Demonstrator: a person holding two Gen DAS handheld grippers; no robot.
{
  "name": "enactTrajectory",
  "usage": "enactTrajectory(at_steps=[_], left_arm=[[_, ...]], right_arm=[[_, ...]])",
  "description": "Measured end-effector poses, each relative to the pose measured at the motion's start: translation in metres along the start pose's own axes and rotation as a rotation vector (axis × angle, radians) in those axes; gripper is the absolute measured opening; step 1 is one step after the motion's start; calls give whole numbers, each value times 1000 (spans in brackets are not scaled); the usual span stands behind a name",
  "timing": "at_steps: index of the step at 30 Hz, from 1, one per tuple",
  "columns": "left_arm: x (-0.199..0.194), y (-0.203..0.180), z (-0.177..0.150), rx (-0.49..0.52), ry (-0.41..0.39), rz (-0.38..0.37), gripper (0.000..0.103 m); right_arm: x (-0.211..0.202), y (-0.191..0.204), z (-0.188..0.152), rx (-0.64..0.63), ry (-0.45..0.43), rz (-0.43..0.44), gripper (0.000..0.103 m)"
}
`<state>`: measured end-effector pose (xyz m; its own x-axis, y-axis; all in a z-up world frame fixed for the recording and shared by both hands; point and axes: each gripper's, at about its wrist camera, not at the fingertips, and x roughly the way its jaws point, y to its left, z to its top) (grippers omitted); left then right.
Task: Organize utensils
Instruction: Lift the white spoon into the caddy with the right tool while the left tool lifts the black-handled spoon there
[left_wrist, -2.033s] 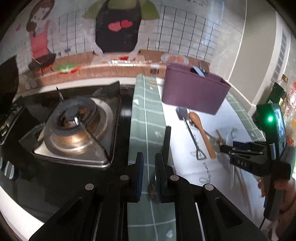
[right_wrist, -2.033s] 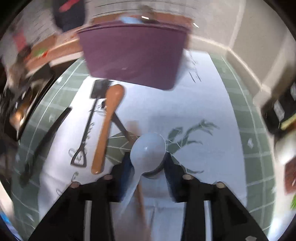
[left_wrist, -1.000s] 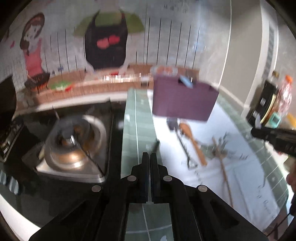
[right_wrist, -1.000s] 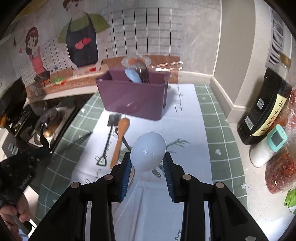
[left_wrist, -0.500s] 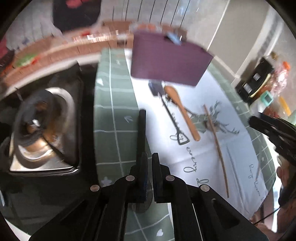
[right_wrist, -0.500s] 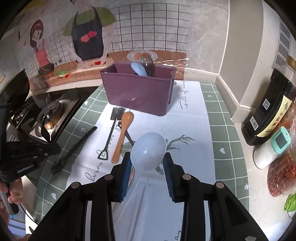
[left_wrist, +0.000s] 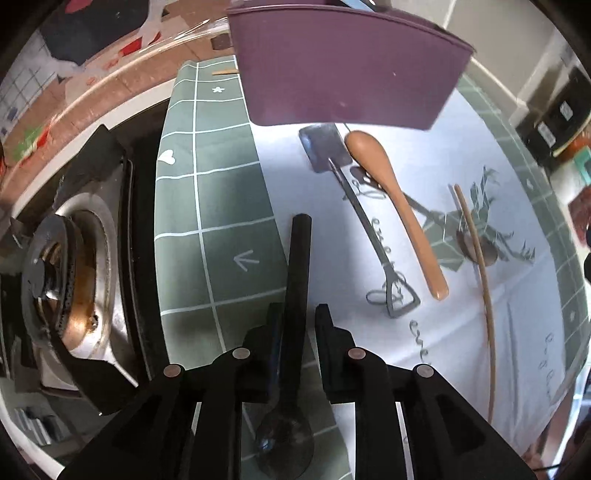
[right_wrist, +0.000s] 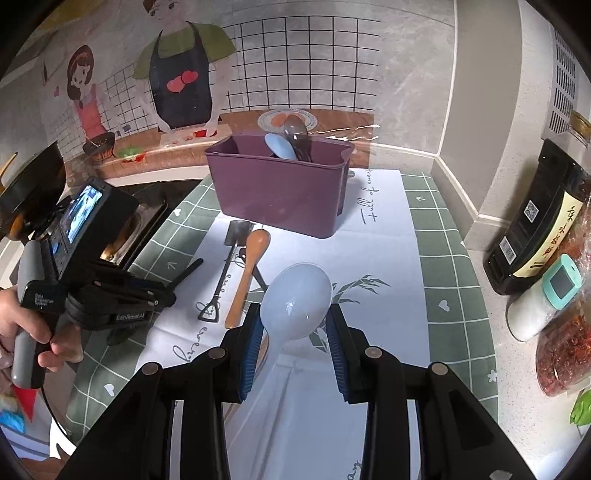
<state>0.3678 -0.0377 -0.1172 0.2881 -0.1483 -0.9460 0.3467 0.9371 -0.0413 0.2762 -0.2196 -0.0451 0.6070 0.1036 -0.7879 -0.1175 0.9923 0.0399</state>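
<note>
My right gripper (right_wrist: 295, 325) is shut on a pale blue spoon (right_wrist: 295, 295), bowl up, held above the mat. My left gripper (left_wrist: 298, 325) is open with its fingers on either side of a black spoon (left_wrist: 298, 266) that lies on the green mat; the right wrist view shows it low at the left (right_wrist: 110, 299). A purple bin (right_wrist: 280, 188) at the back holds a blue and a dark spoon. In front of it lie a metal spatula (left_wrist: 354, 210), a wooden spoon (left_wrist: 395, 206) and thin chopsticks (left_wrist: 476, 254).
A gas burner (left_wrist: 66, 280) sits left of the mat. A dark sauce bottle (right_wrist: 539, 229), a white shaker with a teal cap (right_wrist: 543, 299) and a chilli jar (right_wrist: 565, 347) stand at the right by the wall.
My left gripper has dropped lower and forward and opened around the black spoon's handle. My right gripper still holds the pale blue spoon, almost unmoved.
</note>
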Motion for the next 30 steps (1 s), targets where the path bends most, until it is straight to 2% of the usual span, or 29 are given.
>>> enactTrajectory(at_steps=[2, 7, 10, 14, 16, 17, 18, 19, 21, 23, 26, 30], left_arm=[[-1, 1, -5, -16, -28, -2, 13], [-17, 13, -21, -110, -115, -85, 12], [-44, 14, -27, -135, -234, -92, 12], [-99, 3, -18, -136, -444, -98, 12], [-142, -5, -3, -110, -611, -96, 12], [-155, -6, 7, -102, -663, -92, 12], [-179, -9, 19, -96, -764, -90, 12], [-193, -10, 29, -95, -830, -87, 12], [-211, -11, 54, -107, -937, -92, 13], [-212, -7, 77, -132, -994, -102, 13], [-195, 1, 105, -188, -1022, -98, 13], [-154, 2, 125, -236, -1062, -4, 12]], right_arm=[[0, -1, 0, 3, 0, -7, 32], [-4, -1, 1, -8, -20, -24, 32], [-7, -1, 3, -19, -37, -32, 32], [-13, -2, 12, -20, -70, -39, 32], [-25, -5, 26, -23, -122, -37, 32], [-33, -5, 36, -29, -159, -39, 32], [-43, -6, 50, -42, -209, -53, 32], [-53, -7, 64, -59, -255, -72, 32], [-71, -8, 100, -94, -349, -111, 32], [-78, -11, 125, -108, -413, -126, 32], [-66, -18, 162, -115, -469, -137, 32], [-31, -27, 184, -121, -471, -133, 32]])
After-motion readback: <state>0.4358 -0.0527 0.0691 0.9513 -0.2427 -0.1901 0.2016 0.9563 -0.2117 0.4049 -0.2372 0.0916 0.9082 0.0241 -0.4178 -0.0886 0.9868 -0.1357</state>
